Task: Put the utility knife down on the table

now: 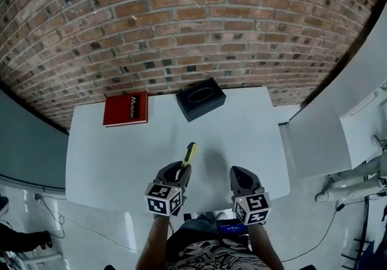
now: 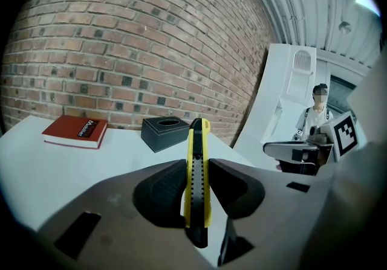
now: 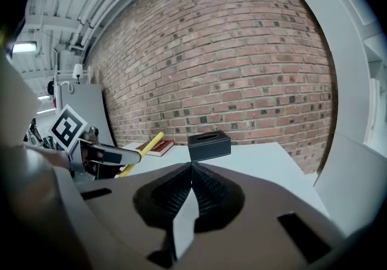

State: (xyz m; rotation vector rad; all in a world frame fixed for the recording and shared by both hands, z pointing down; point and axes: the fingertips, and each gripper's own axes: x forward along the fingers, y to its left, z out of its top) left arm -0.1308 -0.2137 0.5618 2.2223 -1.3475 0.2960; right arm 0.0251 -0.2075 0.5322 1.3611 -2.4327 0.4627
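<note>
One utility knife | yellow-black, slim | clamped upright, left gripper

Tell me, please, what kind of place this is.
Probably a lab or workshop space, not a home: a plain white table stands against a bare brick wall, under a ribbed white ceiling.

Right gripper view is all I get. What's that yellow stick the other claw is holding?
Observer: A utility knife: yellow case, black ribbed slider down its middle. The left claw is shut on it.
Operator: Which way does it point?
Observer: In the head view, forward, toward the black box at the far edge.
Operator: Is there room to put it down?
Observer: Yes; head view shows bare white table left of the knife, with the red book at the back left corner.
</note>
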